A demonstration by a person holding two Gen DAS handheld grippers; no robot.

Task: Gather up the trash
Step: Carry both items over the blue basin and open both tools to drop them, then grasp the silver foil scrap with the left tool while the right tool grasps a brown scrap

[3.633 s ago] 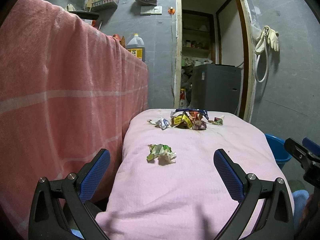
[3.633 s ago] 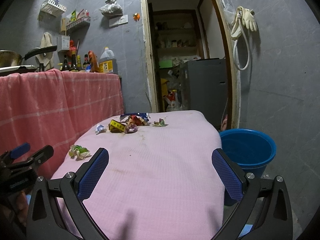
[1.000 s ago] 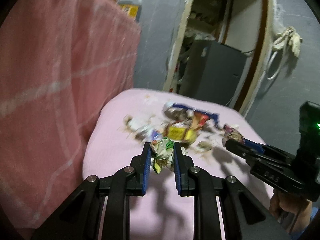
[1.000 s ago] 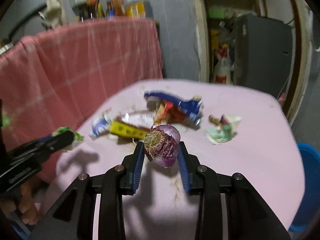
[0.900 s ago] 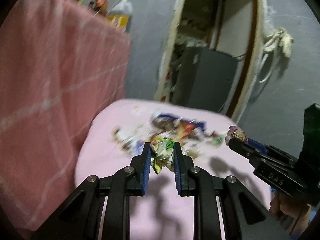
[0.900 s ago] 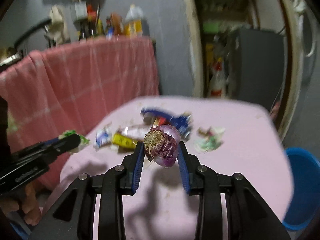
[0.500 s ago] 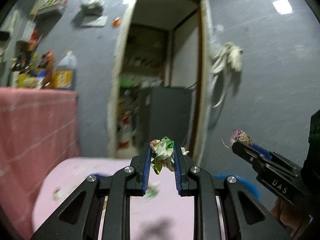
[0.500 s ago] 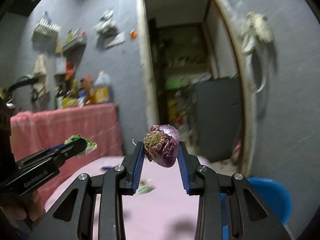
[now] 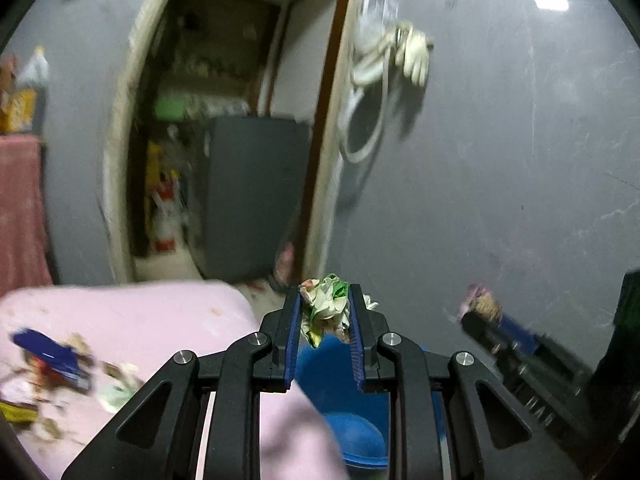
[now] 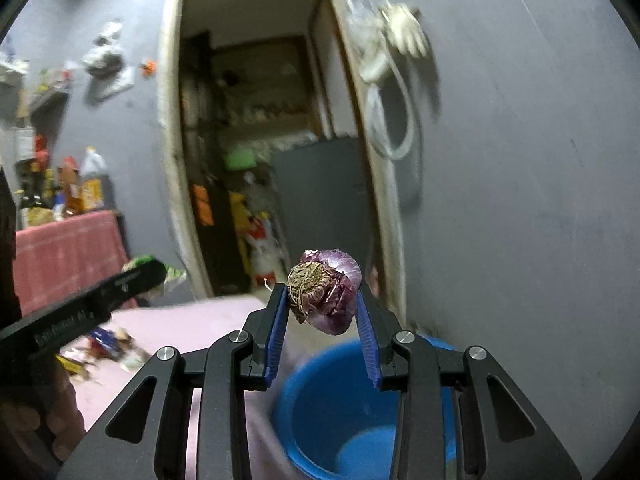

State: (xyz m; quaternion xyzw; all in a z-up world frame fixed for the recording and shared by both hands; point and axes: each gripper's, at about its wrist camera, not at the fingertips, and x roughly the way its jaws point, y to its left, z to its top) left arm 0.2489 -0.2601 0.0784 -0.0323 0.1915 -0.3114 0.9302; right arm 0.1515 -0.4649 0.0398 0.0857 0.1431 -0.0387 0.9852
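Observation:
My left gripper (image 9: 325,300) is shut on a crumpled green-and-white wrapper (image 9: 325,305), held in the air near the right end of the pink-covered table (image 9: 132,316). My right gripper (image 10: 322,298) is shut on a purple onion piece (image 10: 326,292) above the blue bucket (image 10: 316,412). The blue bucket (image 9: 340,396) shows below and behind the left fingers too. In the left wrist view the right gripper (image 9: 482,310) with the onion is at the right. The left gripper (image 10: 154,270) shows at the left of the right wrist view. Wrappers (image 9: 52,360) lie in a blurred pile on the table.
A grey wall (image 9: 520,160) stands close ahead with gloves and a hose (image 9: 400,52) hung on it. An open doorway (image 10: 256,140) leads to a cluttered room with a dark grey cabinet (image 9: 256,192). A pink-draped counter (image 10: 64,252) with bottles is at the left.
Both grippers have swung right, from over the trash pile on the table toward the blue bucket by the wall. Each keeps its hold: wrapper in the left, onion in the right.

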